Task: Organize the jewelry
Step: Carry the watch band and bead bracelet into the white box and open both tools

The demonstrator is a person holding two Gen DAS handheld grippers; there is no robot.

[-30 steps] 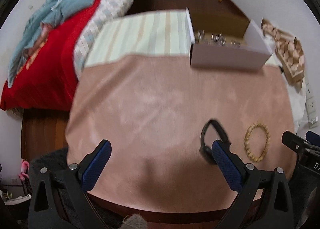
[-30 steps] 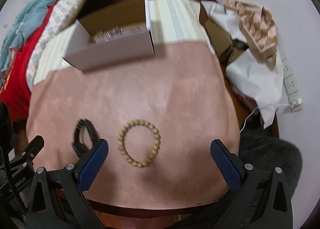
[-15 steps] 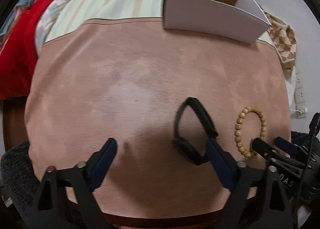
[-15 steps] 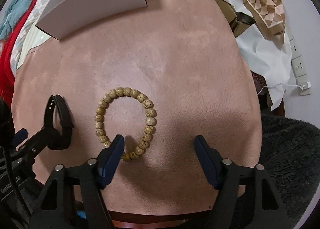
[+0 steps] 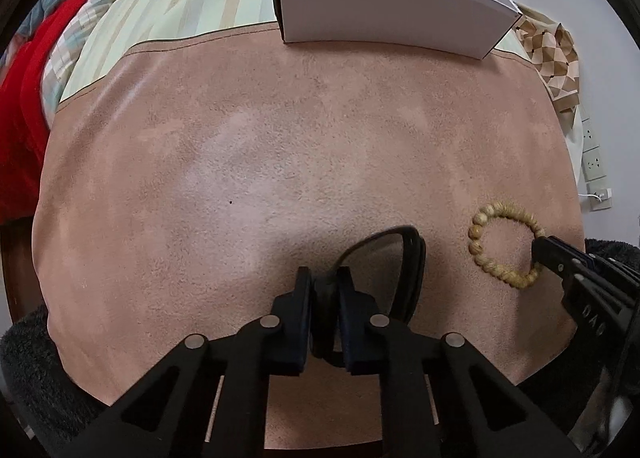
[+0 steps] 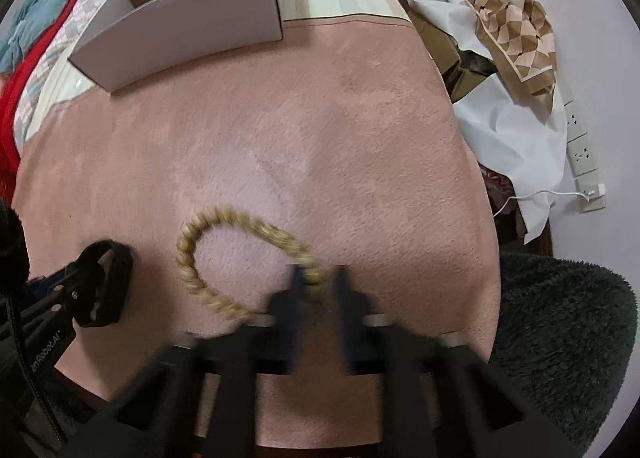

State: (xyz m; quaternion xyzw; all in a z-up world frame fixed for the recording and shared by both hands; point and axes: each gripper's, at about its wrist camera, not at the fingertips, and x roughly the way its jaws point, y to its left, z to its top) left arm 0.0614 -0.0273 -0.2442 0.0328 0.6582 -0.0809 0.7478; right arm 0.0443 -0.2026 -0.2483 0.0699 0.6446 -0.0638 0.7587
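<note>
Both grippers have closed since earlier: left gripper (image 5: 325, 290) is pinching the black wristband (image 5: 404, 258), right gripper (image 6: 318, 282) is clamping the wooden bead bracelet (image 6: 208, 225), both lying on the pink tabletop (image 5: 280, 137).

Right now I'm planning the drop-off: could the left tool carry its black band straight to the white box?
Probably yes. The left tool is shut on the black band, and only bare pink cloth lies between it and the white box, whose top is open.
</note>
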